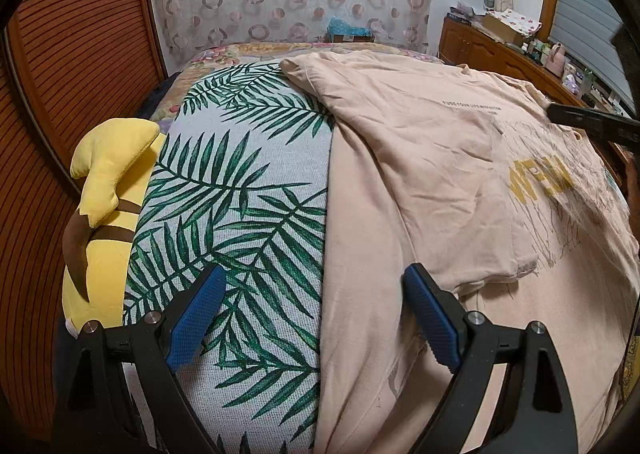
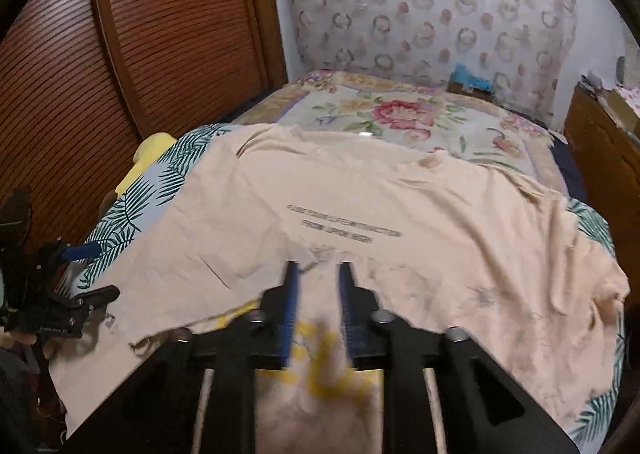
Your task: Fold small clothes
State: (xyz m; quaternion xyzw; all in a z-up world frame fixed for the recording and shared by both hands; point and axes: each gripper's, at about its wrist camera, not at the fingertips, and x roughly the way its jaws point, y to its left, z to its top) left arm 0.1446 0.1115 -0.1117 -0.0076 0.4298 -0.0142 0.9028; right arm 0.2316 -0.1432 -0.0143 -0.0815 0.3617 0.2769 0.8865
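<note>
Fabric base: a leaf-print cloth (image 1: 240,182) is covering the near part of the bed (image 2: 400,110), likely serving as a flat folding surface over the flowered bedspread.

Shirt: a peach T-shirt (image 1: 420,158) is lying spread across the leaf-print cloth, one side already turned inward so that a straight folded edge is running along its left — the fold appears to be partly under way. A sleeve hem (image 1: 516,274) is resting on top of the body, over the yellow lettering (image 1: 538,180).

Toy: a yellow plush toy (image 1: 104,190) is sitting at the bed's left edge, well apart from the shirt and out of the working area.

Left gripper (image 1: 316,310): its jaws are standing wide apart, holding nothing; the shirt's folded edge is lying between and below the two blue pads (image 1: 430,318), one pad over the leaf print, the other over the shirt.

Right gripper (image 2: 318,306): its jaws are standing narrowly apart, hovering over the shirt's printed middle — the view is blurring here, yet no cloth seems to be pinched between them.
</note>
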